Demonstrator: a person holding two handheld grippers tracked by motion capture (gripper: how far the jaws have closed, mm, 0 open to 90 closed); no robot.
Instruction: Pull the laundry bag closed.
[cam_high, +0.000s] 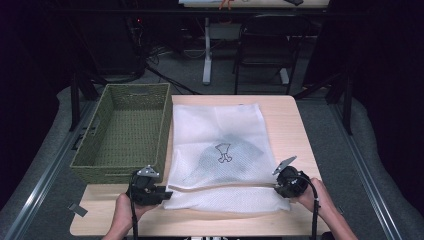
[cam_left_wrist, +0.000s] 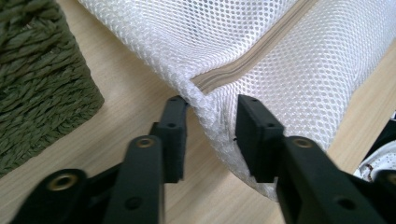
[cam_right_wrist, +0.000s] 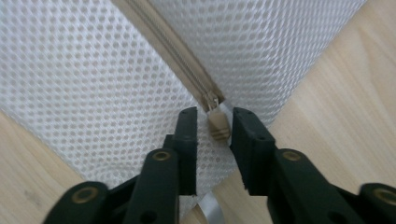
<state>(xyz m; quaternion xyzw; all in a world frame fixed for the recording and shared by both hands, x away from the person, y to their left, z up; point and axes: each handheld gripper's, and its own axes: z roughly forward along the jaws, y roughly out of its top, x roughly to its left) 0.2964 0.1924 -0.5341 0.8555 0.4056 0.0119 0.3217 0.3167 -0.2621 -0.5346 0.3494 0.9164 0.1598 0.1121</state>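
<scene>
Now both grippers sit at the table's near edge: left gripper (cam_high: 165, 192) at seven o'clock, jaws parted around a corner of the white mesh zip-up laundry bag (cam_high: 220, 150); right gripper (cam_high: 276, 186) at five o'clock, jaws slightly apart beside the beige zip pull (cam_right_wrist: 218, 122), pressing nothing. Likely the zip is just finished; next, regrip and lift toward the green woven basket (cam_high: 90, 165) at ten o'clock, whose rim needs clearing

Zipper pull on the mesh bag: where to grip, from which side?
Grip the tan zipper pull at the mesh bag's near right corner, probably coming from beyond that corner, along the zipper line. It sticks out past the zipper's end, already between the right gripper's open fingers.
</scene>
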